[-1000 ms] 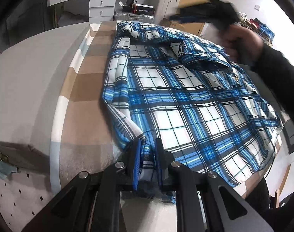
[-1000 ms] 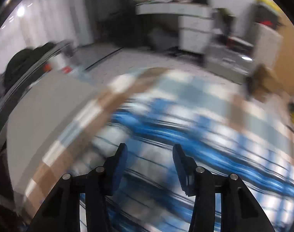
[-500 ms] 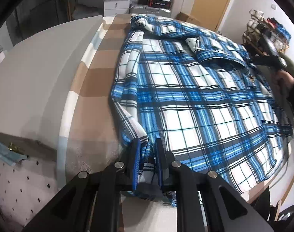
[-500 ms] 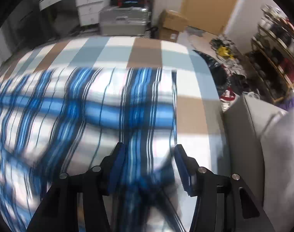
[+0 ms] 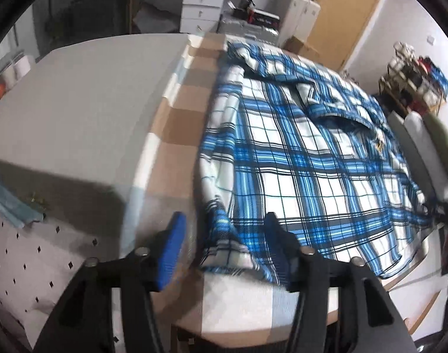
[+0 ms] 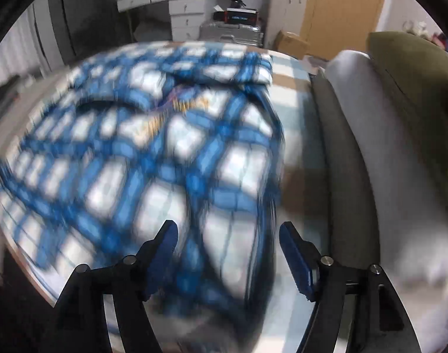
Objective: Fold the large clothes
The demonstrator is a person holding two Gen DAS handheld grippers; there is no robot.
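Left hand-held gripper (image 5: 224,235) above shirt (image 5: 297,153) hem

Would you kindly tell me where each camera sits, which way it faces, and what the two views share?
Left wrist: on the left gripper, looking down over the shirt's near left corner toward the drawers; only its own opening fingers show, the corner between them unpinched.
Right wrist: on the right gripper, above the shirt's right edge beside the sofa; its fingers are opening.
Shared: shirt, drawers, door.
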